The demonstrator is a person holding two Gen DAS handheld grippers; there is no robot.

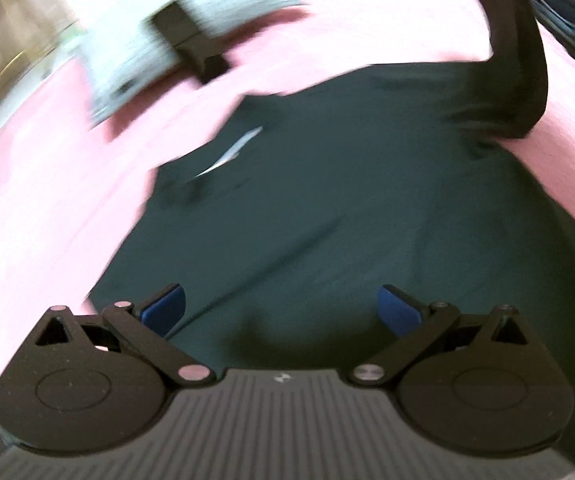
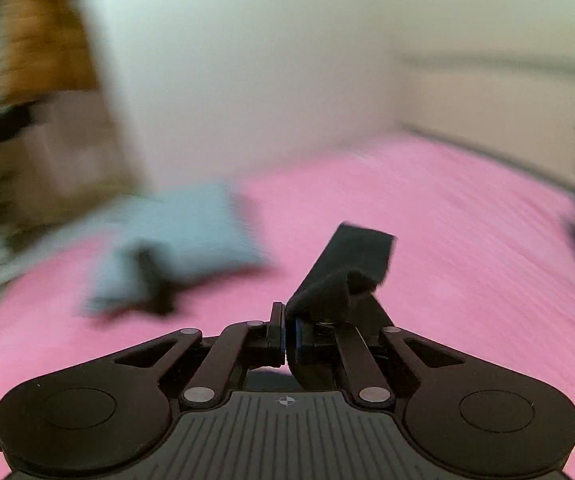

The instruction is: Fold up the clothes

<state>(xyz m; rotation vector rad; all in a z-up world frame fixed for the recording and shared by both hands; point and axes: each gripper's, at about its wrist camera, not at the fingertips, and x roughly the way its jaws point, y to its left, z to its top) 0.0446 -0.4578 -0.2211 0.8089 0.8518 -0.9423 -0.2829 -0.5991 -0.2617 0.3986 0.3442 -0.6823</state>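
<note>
While both views are pretty smeared with motion blur, you can still make out the main stuff: a dark green garment (image 1: pixel 327 200) is spread mostly flat on a pink bedspread (image 1: pixel 47 208), and it fills the middle of the left wrist view. The left gripper (image 1: pixel 281 312) hangs right above the near part of that garment with its two blue-padded fingers (image 1: pixel 165 308) spread wide apart and nothing between them. Whether the pads actually touch the cloth, I can't tell. There's a small white tag or label (image 1: pixel 231 152) on the fabric toward the far left part of the garment. At the far right corner a strip of the same dark fabric rises up off the bed and runs out the top of the picture. In the right wrist view, the right gripper (image 2: pixel 287 340) has its jaws pinched together on a bunched bit of dark garment (image 2: pixel 339 284), with a flat strip of that cloth sticking up and forward past the fingertips. Further back on the bedspread (image 2: pixel 447 240) sits a light blue-grey folded piece (image 2: pixel 191 236) with something black (image 2: pixel 155 280) lying on or against it, too blurred to name. That same pale piece with its black bit (image 1: pixel 191 36) shows at the upper left of the left view. A pale wall (image 2: pixel 247 60) stands behind the bed.
</note>
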